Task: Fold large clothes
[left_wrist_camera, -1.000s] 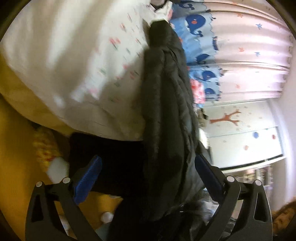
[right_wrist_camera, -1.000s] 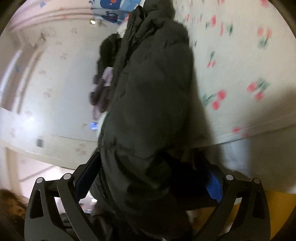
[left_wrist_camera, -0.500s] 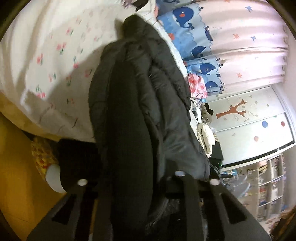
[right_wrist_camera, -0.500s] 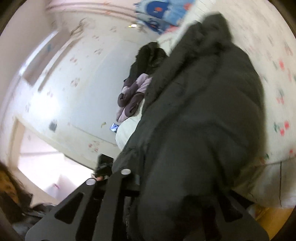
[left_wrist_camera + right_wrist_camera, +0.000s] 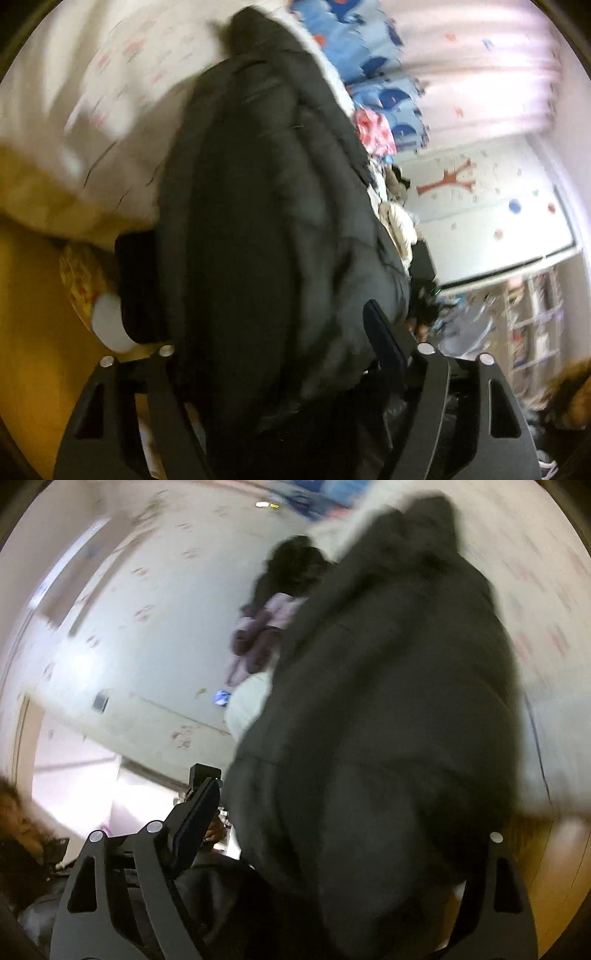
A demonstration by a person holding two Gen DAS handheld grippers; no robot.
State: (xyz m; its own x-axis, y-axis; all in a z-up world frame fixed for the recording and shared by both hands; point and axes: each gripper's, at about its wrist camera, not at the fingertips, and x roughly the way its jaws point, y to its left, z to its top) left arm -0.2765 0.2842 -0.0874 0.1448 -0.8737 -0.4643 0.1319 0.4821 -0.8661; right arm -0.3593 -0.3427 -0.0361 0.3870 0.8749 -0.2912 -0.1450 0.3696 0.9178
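The bed (image 5: 110,110), under its white cherry-print sheet, fills the view from nine to twelve o'clock on my left camera and twelve to three on my right, and the black padded jacket (image 5: 266,229) lies along it in a long bundled ridge, running from between my fingers up toward twelve o'clock in both views. I judge the jacket to be bulky but light, soft and springy, with a slick shell that will slide off the pads and puff back open after each fold. I would pinch it at a seam or the hem, where the layers are thin, not the fat quilted middle. My left gripper (image 5: 280,354) has its jaws opening, now wide, with the jacket between them; the pad at four o'clock stands clear of the cloth, the other is hidden behind it. My right gripper (image 5: 351,830) is likewise opening, wide, the pad at seven o'clock apart from the jacket, the far one buried. A small heap of purple clothes (image 5: 258,635) sits at eleven o'clock on the right view.
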